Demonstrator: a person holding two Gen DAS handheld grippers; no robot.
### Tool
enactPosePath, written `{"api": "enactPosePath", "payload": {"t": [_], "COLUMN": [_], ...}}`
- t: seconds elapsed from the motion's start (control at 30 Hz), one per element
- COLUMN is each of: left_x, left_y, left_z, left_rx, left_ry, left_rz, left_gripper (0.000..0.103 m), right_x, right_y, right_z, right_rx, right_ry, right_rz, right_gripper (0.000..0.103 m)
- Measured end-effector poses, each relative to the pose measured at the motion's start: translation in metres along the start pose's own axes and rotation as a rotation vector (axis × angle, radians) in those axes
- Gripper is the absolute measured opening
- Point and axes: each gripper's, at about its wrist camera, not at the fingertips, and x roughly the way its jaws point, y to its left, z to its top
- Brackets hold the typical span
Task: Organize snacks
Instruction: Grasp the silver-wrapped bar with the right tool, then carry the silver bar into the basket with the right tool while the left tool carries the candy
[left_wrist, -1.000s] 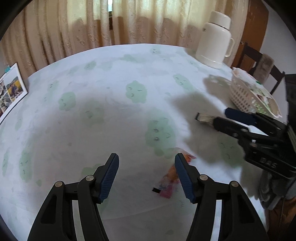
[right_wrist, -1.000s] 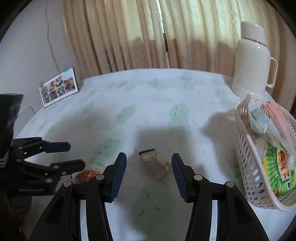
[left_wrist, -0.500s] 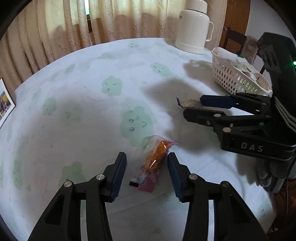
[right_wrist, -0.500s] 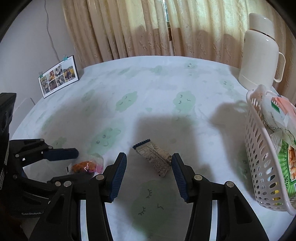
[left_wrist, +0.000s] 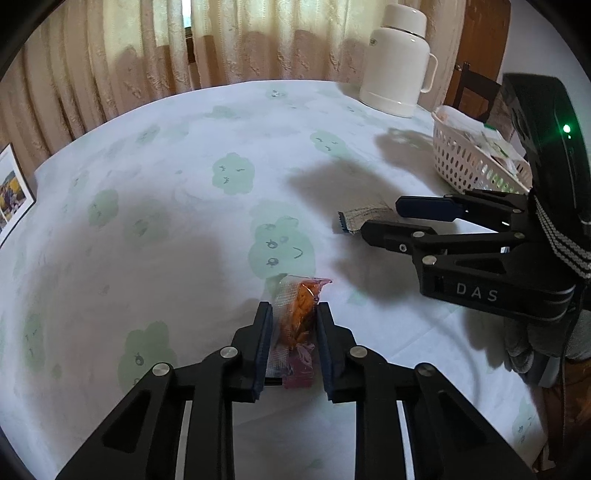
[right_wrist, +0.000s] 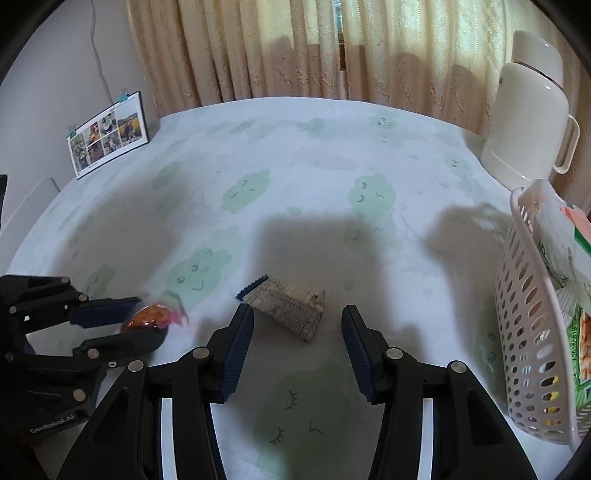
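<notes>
My left gripper is shut on an orange snack packet with a clear and pink wrapper, low over the tablecloth; the packet also shows in the right wrist view between the left fingers. My right gripper is open, just short of a grey patterned snack packet lying flat on the table. That packet also shows in the left wrist view, partly behind the right gripper. A white plastic basket holding several snack packs stands at the right.
A white thermos jug stands at the back right, behind the basket. A photo calendar stands at the back left edge. Curtains hang behind the round table. A wooden chair is beyond the basket.
My left gripper moved forward over the orange packet and closed on it. My right gripper stayed open and came slightly closer to the grey packet.
</notes>
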Motion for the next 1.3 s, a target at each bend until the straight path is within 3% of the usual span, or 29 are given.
{"api": "enactPosePath", "payload": {"t": [0.4,0.43,0.5,0.67,0.97,1.3], "left_x": [-0.012,-0.013,-0.013,-0.012,-0.01,-0.009], "left_y": [0.008,0.008,0.01,0.013,0.016,0.013], "left_z": [0.004,0.004,0.004,0.005,0.005,0.006], "left_rx": [-0.037,-0.04,-0.05,-0.069,-0.091,-0.094], "left_ry": [-0.041,-0.042,-0.043,-0.041,-0.04,-0.041], "left_rz": [0.024,0.025,0.027,0.036,0.052,0.065], "left_gripper": [0.021,0.021,0.021,0.021,0.021,0.021], "right_x": [0.014,0.014,0.013,0.008,-0.031,-0.087], "right_y": [0.02,0.021,0.023,0.02,0.017,-0.022], "right_z": [0.012,0.011,0.01,0.008,0.012,0.013], "right_rx": [-0.114,-0.121,-0.122,-0.096,-0.037,0.128], "right_ry": [0.023,0.021,0.018,0.006,-0.119,-0.312], "right_rz": [0.011,-0.003,-0.011,0.022,0.075,0.07], "right_gripper": [0.05,0.041,0.033,0.03,0.03,0.03]}}
